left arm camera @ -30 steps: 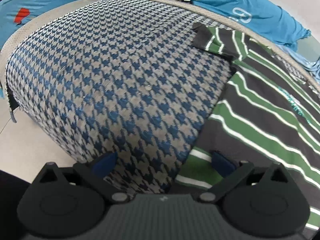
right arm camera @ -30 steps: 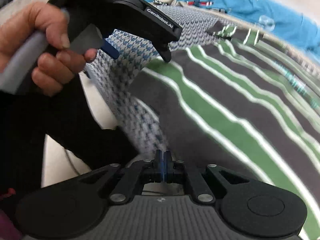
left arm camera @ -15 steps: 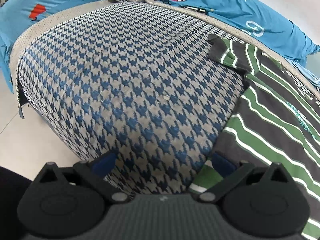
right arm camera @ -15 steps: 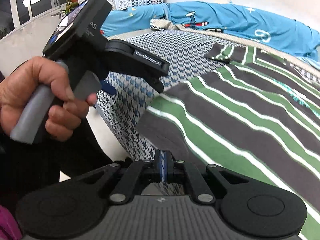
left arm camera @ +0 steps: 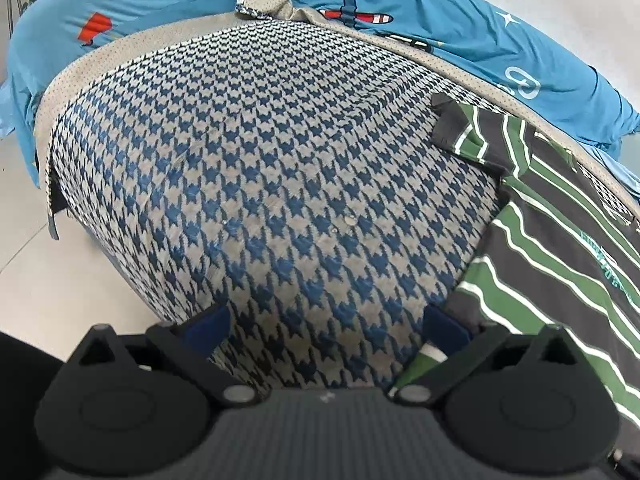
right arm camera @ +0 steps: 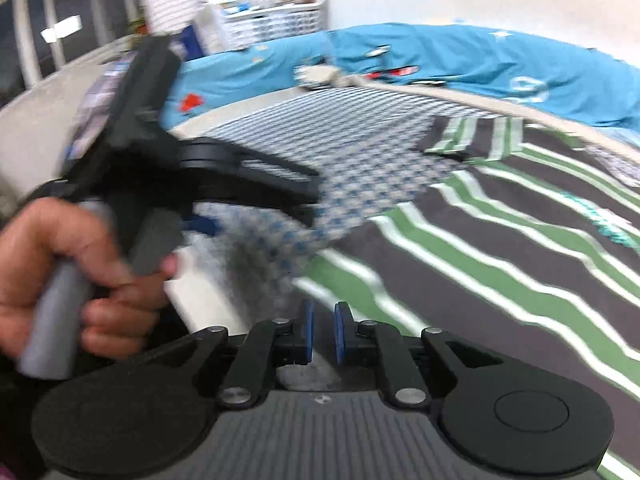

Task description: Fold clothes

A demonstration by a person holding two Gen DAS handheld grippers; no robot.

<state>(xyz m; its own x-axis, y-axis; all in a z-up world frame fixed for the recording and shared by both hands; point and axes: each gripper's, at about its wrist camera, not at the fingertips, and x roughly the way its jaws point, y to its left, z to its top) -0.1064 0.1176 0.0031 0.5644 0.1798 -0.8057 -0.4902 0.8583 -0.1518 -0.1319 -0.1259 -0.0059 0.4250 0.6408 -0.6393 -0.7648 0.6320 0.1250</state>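
In the left wrist view, the left gripper [left arm camera: 326,326] has its blue pads [left arm camera: 208,322] spread wide apart with nothing between them, above the near edge of the houndstooth bed cover [left arm camera: 264,184]. The striped shirt [left arm camera: 560,248], dark grey with green and white bands, lies flat on that cover to the right of the gripper, its near corner just beside the right pad. One sleeve [left arm camera: 468,128] points out over the houndstooth. Beyond the cover lies a blue cartoon-print sheet [left arm camera: 440,28]; pale floor tiles [left arm camera: 44,276] show to the left of the bed.

In the right wrist view, blurred by motion, the right gripper [right arm camera: 323,332] has its pads a narrow gap apart, holding nothing, just at the shirt's [right arm camera: 500,240] near edge. Left of the shirt, a hand [right arm camera: 60,276] grips the handle of the left gripper [right arm camera: 256,184]. Behind the blue sheet [right arm camera: 460,60] stands a white basket [right arm camera: 272,20].
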